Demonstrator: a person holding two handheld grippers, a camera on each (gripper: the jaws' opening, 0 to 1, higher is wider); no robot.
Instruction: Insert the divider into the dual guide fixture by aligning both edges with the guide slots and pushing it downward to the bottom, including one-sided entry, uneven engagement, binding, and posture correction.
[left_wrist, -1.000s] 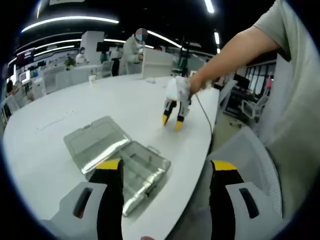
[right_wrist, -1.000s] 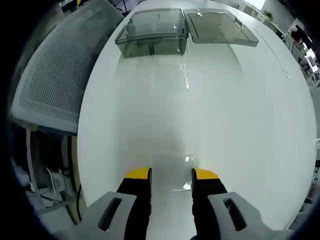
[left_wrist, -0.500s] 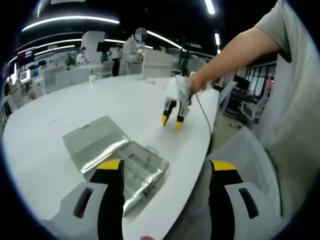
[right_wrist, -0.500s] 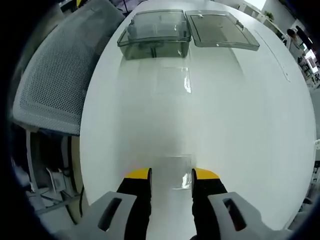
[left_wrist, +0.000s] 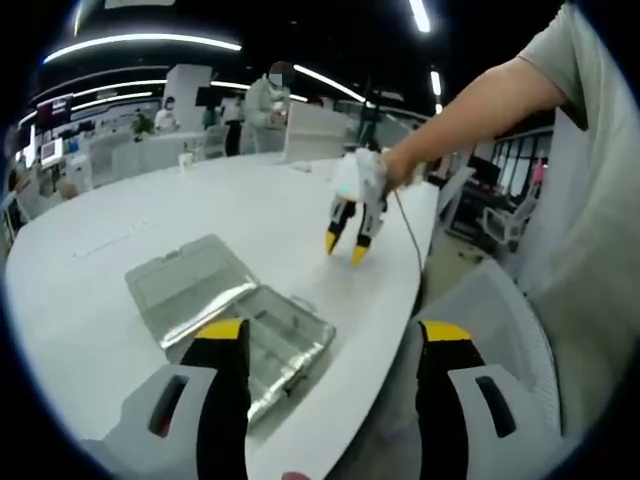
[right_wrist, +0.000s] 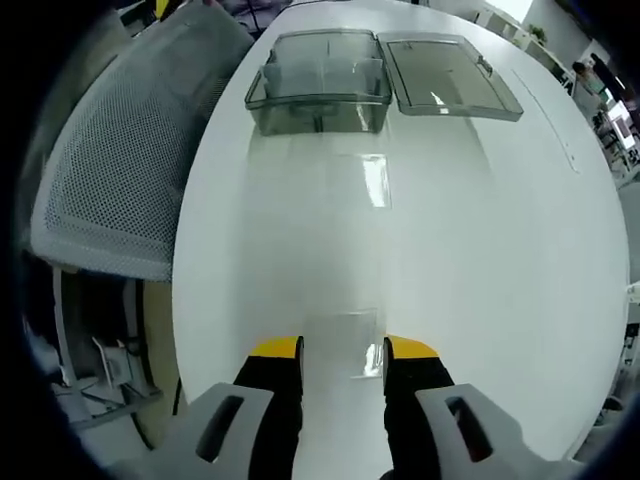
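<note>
Grippers both unclenched. Your right gripper (right_wrist: 343, 348) hangs over the white table (right_wrist: 480, 250) near its chair-side edge, jaws apart, nothing clamped; a clear divider (right_wrist: 345, 340) lies flat on the table right at the jaw tips, between them. Can't tell whether the tips touch it. Your left gripper (left_wrist: 335, 335) has jaws wide apart and holds nothing, above the clear fixture box (left_wrist: 280, 345), which sits close to the table (left_wrist: 200, 210) edge with its hinged lid (left_wrist: 185, 285) folded out flat beside it. In the right gripper view the box (right_wrist: 320, 95) sits far down the table, lid (right_wrist: 445, 75) open alongside. A mesh chair (right_wrist: 120, 170) stands just off the table edge.
</note>
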